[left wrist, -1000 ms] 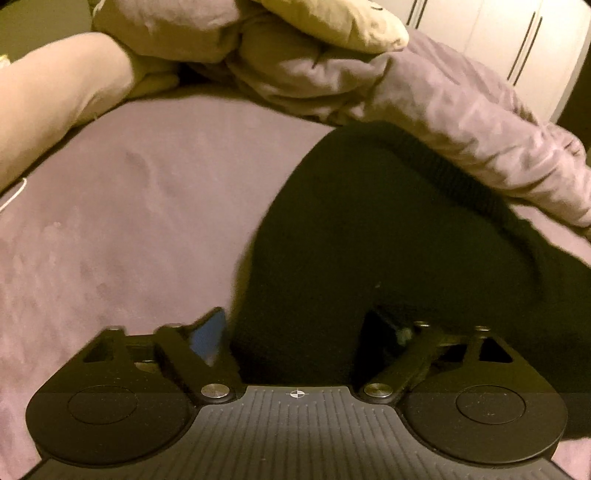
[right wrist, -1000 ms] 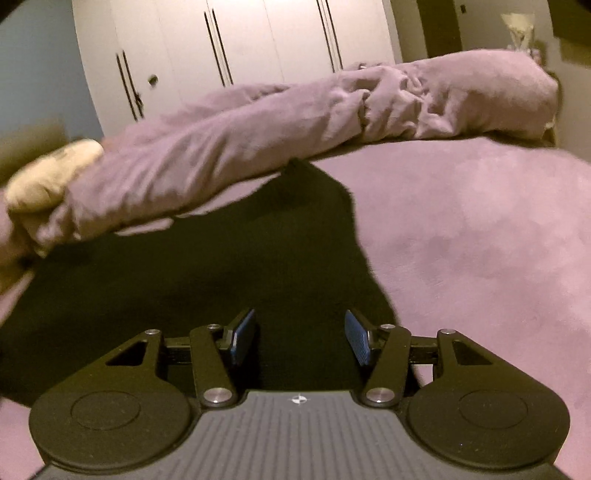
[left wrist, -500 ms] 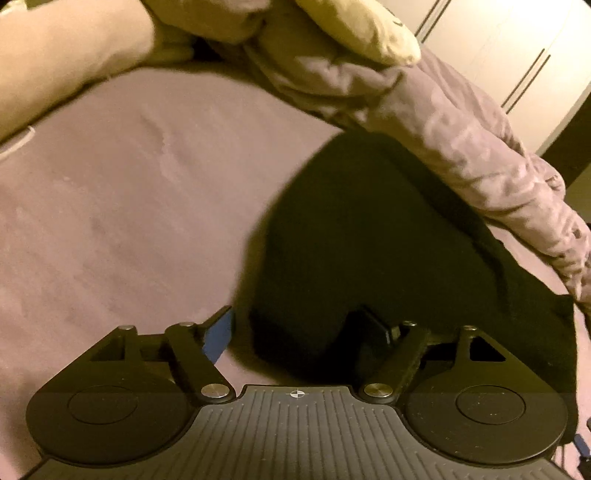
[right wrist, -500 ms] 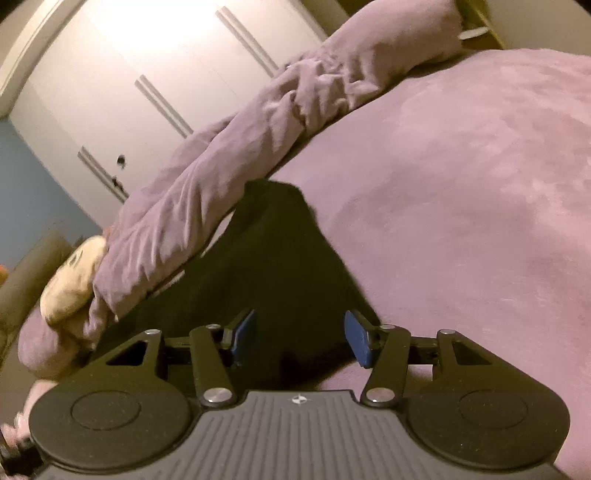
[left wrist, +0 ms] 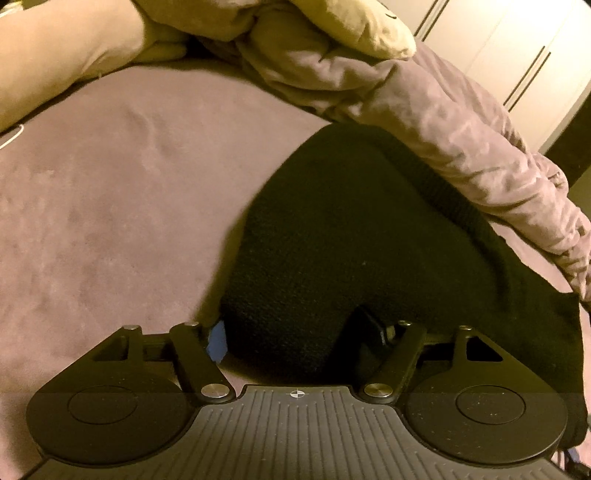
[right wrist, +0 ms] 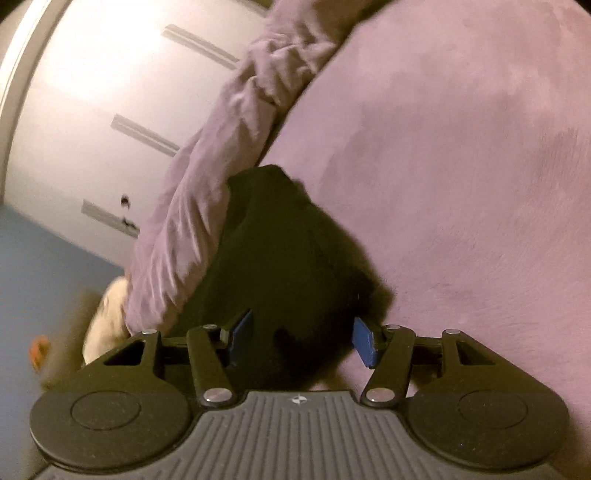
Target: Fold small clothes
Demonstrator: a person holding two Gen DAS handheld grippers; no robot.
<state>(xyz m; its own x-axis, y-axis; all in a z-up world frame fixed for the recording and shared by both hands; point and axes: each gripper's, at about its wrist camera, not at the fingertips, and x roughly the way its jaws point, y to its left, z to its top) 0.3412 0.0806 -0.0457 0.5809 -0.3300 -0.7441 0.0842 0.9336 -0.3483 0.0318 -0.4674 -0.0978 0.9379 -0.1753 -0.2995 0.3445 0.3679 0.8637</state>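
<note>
A black knitted garment [left wrist: 354, 236] lies spread on the mauve bed cover [left wrist: 110, 206]. My left gripper [left wrist: 295, 336] is open, and the garment's near left corner bulges between its blue pads [left wrist: 217, 341]. In the right wrist view the same garment [right wrist: 288, 266] runs away from the camera. My right gripper [right wrist: 303, 341] is open with its near right corner between the blue pads [right wrist: 364, 347], and is strongly tilted. Neither gripper's jaws have closed on the cloth.
A crumpled mauve duvet [left wrist: 461, 122] lies along the garment's far edge, also seen in the right wrist view [right wrist: 207, 192]. A cream pillow [left wrist: 351, 26] sits on it. White wardrobe doors [right wrist: 110, 110] stand behind the bed.
Both grippers moved in to the garment's near corners, and the cloth now bunches between the open pads. The right gripper has rolled sharply, tilting its view.
</note>
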